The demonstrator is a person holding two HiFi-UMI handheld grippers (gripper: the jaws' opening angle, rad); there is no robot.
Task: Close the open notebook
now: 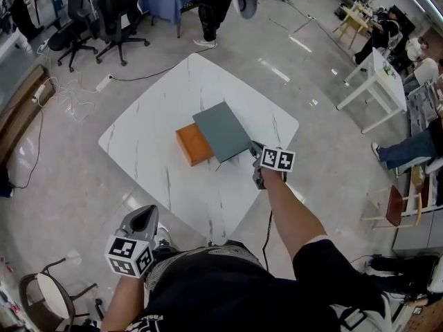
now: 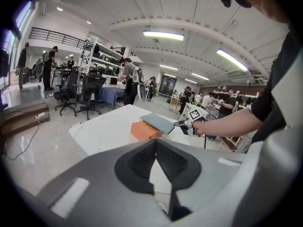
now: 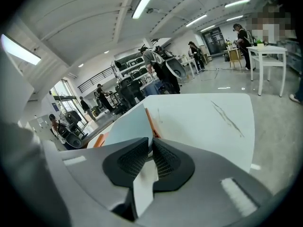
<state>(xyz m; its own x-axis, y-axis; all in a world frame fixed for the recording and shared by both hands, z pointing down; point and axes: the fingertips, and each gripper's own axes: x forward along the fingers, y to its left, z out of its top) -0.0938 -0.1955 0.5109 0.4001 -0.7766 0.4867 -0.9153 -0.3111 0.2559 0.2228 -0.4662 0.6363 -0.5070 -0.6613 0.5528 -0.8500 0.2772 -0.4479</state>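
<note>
Closest to the person, the left hand-held gripper hangs low beside the body, off the counter's near left edge. Its jaws meet at the tips with nothing between them. Farther out, the right arm reaches over the counter's near right edge, and the right hand-held gripper is pinched tight on the near corner of the notebook's grey-blue cover. The right gripper view shows that cover's edge, with a strip of orange, caught between the dark pads. The notebook lies about the middle of the white, marble-veined counter. Its cover is held up at a tilt, partly over the orange lower part, which rests flat on the surface. Beyond the counter's far corner a person stands on the glossy floor. Black office chairs stand off to the far left and a white table to the far right.
</note>
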